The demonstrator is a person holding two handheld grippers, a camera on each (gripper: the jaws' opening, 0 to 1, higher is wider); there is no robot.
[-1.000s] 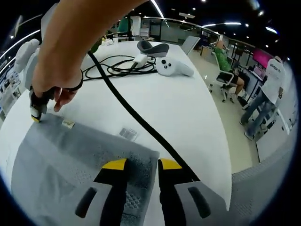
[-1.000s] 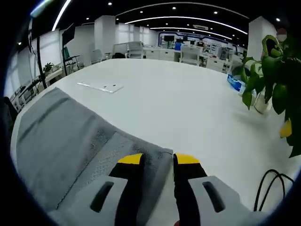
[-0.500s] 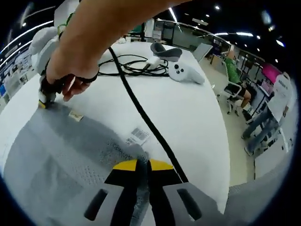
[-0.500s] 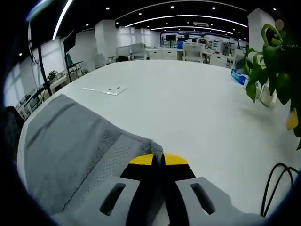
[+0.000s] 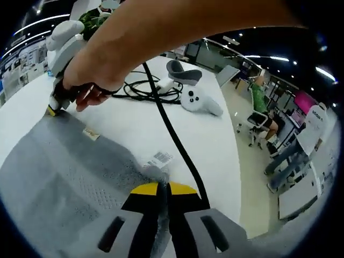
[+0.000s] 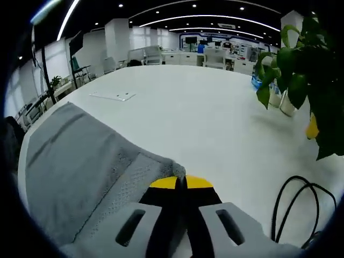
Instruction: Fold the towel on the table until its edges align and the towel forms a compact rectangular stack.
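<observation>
- The grey towel point(image 5: 64, 177) lies spread flat on the white counter point(image 5: 134, 123), and each gripper has hold of one of its corners.
- The left gripper point(image 5: 163, 189) is clenched on the towel corner nearest the white barcode tag point(image 5: 159, 159), with a fold of cloth bunched between the yellow tips.
- The right gripper point(image 6: 180, 183) is likewise clamped on its corner, a small ridge of fabric rising just ahead of the tips.
- Judging by the way it puckers at both pinches, the towel is soft, light and limp: it will drape and sag between the two holds, not keep an edge by itself. Its woven texture looks grippy enough not to slide out.
- The corners are the sensible places to hold it, since they let a whole edge be carried over to meet the opposite one; both need to travel together or the fold will skew.
- The left gripper view shows the person's hand point(image 5: 94, 80) on the right gripper at the towel's far corner, a black cable point(image 5: 177, 145) running past the tag, a white controller point(image 5: 199, 102) and a grey headset point(image 5: 180, 70) beyond the towel.
- The right gripper view shows the towel's long plain stretch point(image 6: 70, 145), a flat white sheet point(image 6: 112, 95) beyond it, and a potted plant point(image 6: 301, 70) off to the side of the towel.
</observation>
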